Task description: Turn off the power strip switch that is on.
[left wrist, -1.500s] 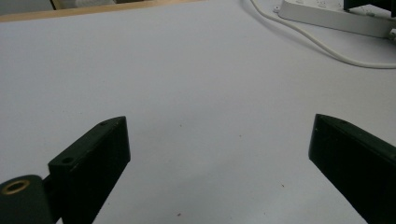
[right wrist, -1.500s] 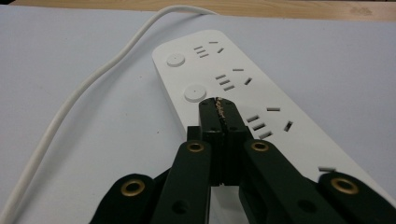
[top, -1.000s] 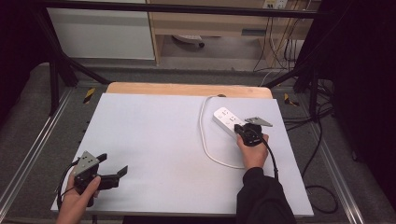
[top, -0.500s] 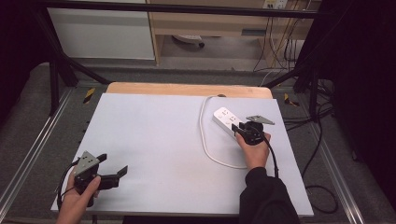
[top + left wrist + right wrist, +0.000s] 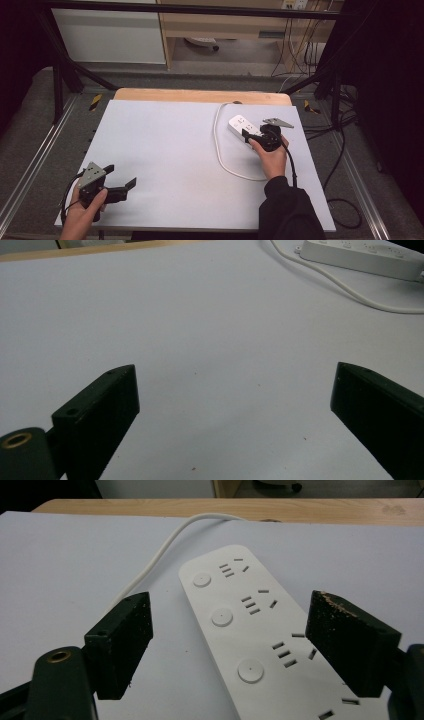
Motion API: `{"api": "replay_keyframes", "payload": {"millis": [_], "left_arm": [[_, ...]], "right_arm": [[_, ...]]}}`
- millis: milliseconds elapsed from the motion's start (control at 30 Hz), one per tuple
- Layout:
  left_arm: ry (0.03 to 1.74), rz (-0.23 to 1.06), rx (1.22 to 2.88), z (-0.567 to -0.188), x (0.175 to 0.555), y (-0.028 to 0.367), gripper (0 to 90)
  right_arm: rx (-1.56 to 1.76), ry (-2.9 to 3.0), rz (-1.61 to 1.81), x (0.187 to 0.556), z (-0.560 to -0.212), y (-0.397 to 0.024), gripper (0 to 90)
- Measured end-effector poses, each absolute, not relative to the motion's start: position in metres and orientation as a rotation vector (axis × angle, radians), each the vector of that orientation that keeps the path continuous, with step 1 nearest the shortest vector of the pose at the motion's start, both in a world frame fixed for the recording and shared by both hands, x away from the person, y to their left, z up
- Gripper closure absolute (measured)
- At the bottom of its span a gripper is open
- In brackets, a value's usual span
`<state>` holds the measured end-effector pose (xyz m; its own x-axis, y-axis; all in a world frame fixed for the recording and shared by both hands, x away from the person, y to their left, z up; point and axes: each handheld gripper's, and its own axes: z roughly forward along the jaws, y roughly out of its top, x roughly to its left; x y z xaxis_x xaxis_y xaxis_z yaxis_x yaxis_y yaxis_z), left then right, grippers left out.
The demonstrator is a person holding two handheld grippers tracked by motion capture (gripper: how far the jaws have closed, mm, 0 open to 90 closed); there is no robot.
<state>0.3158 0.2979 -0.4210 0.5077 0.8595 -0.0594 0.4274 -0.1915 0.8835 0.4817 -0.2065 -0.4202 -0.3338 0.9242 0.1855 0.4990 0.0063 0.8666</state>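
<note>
Closing in: right gripper (image 5: 256,136) has edged further over the power strip (image 5: 260,640), jaws wide open astride it, nothing held | strip lies far right on the table (image 5: 165,150) | left gripper (image 5: 116,186) unmoved, wide open, empty | grasp looks imminent
</note>
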Motion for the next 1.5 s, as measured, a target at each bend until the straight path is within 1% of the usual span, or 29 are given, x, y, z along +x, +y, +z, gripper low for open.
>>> {"api": "replay_keyframes", "payload": {"millis": [67,100,267,400,733,1133,1500], "left_arm": [[1.075,0.578,1.807,-0.421,0.316,0.298,5.3],[1.075,0.579,1.808,-0.421,0.316,0.299,5.3],[1.078,0.580,1.808,-0.421,0.316,0.299,5.3],[1.080,0.578,1.806,-0.421,0.315,0.300,5.3],[1.080,0.581,1.806,-0.421,0.315,0.300,5.3],[1.085,0.578,1.795,-0.420,0.314,0.303,5.3],[1.097,0.573,1.777,-0.420,0.314,0.306,5.3]], "right_arm": [[1.462,1.850,1.287,0.482,-0.418,-0.207,14.6],[1.473,1.857,1.277,0.483,-0.416,-0.207,9.6],[1.468,1.856,1.271,0.481,-0.413,-0.209,5.9],[1.464,1.857,1.270,0.478,-0.408,-0.212,4.6],[1.430,1.865,1.243,0.468,-0.395,-0.222,5.0],[1.371,1.879,1.271,0.451,-0.375,-0.231,4.2],[1.331,1.883,1.300,0.433,-0.363,-0.240,3.2]]}}
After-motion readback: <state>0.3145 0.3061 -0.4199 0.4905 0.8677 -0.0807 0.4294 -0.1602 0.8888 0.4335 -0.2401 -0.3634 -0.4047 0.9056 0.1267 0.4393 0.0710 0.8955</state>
